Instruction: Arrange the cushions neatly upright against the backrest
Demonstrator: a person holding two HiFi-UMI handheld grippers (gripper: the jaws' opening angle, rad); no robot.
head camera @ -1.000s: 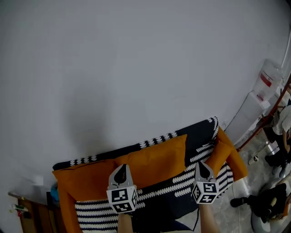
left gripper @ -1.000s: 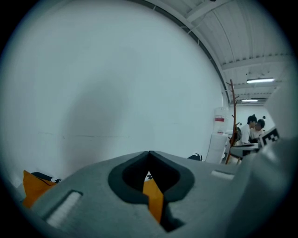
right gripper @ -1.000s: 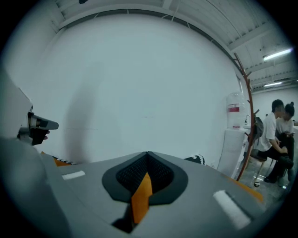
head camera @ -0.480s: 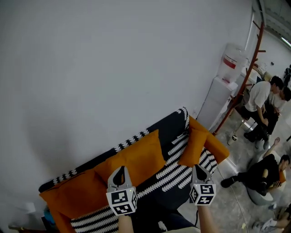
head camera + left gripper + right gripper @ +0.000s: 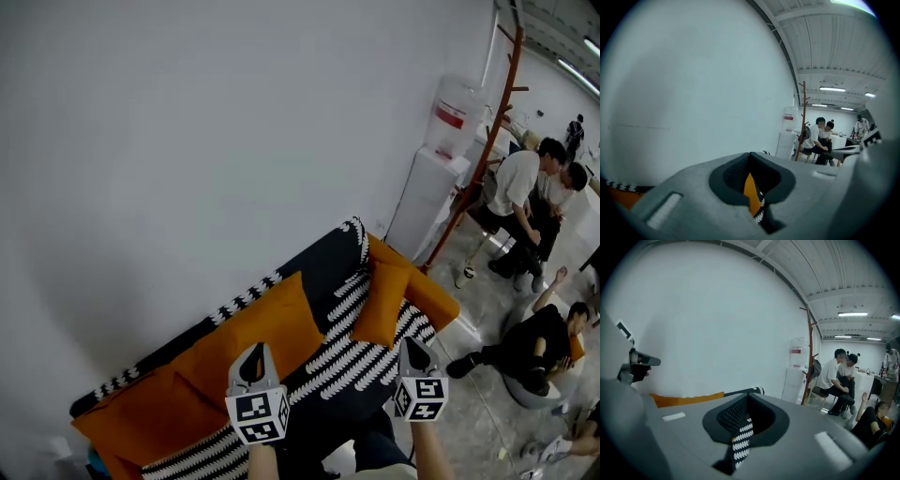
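1. Both tools are empty. The left gripper (image 5: 253, 356) has its jaws pressed together with nothing between them, and the right gripper (image 5: 413, 348) is closed the same way. Each gripper's own view shows only sofa fabric past the closed tips.
2. The sofa runs on a slant in the head view, from about 8 o'clock to 2 o'clock, and its backrest (image 5: 328, 260) lies along the far edge against the wall.
3. The small orange cushion (image 5: 383, 302) sits at the sofa's right end, just beside the orange armrest (image 5: 427, 292). It seems to lean more toward that armrest than flat on the backrest, though the angle is hard to read.
4. From the right gripper this cushion lies at about 11 o'clock and close by. From the left gripper it lies at about 2 o'clock and well apart. The right hand is the nearer one for it.
5. Its long axis runs roughly from 1 o'clock to 7 o'clock, crossing the line of the backrest, so it likely needs turning to sit square.
6. The large middle cushion (image 5: 262, 328) stands at 12 o'clock from the left gripper, against the backrest.
7. The left-end cushion (image 5: 141, 420) lies at about 8 o'clock from that gripper.
8. Either gripper would have to spread its jaws before taking a cushion edge.
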